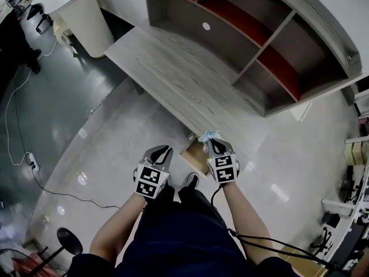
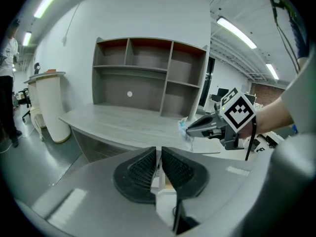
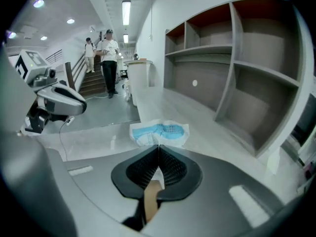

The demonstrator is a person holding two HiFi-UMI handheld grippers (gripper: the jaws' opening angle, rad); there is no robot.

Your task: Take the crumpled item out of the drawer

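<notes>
- Floor (image 1: 115, 149): pale, glossy tile; it turns dark at your left.
- Worktop (image 1: 173, 79): a long grey wood-grain slab that runs away from you on a diagonal. Its surface is bare in the head view.
- Shelf unit (image 1: 271, 51): stands on the far side of the worktop. It has open compartments with grey walls, and some of the inner faces are red.
- Drawer (image 1: 193, 153): pulled out below the near edge of the worktop, with its brown inside showing. It sits between your two hand-held grippers.
- Right hand-held gripper (image 3: 158, 154): its jaws are pressed together on the crumpled item, which they pinch at the very tips.
- Left hand-held gripper (image 2: 158, 164): its jaws are drawn together with only a sliver between them and nothing in them. It hovers beside the right one, near it but apart.
- Crumpled item (image 3: 160, 132): a small white wrapper with blue print. It is clear of the drawer — held up at the worktop's near edge, sticking out past your right jaw tips.
</notes>
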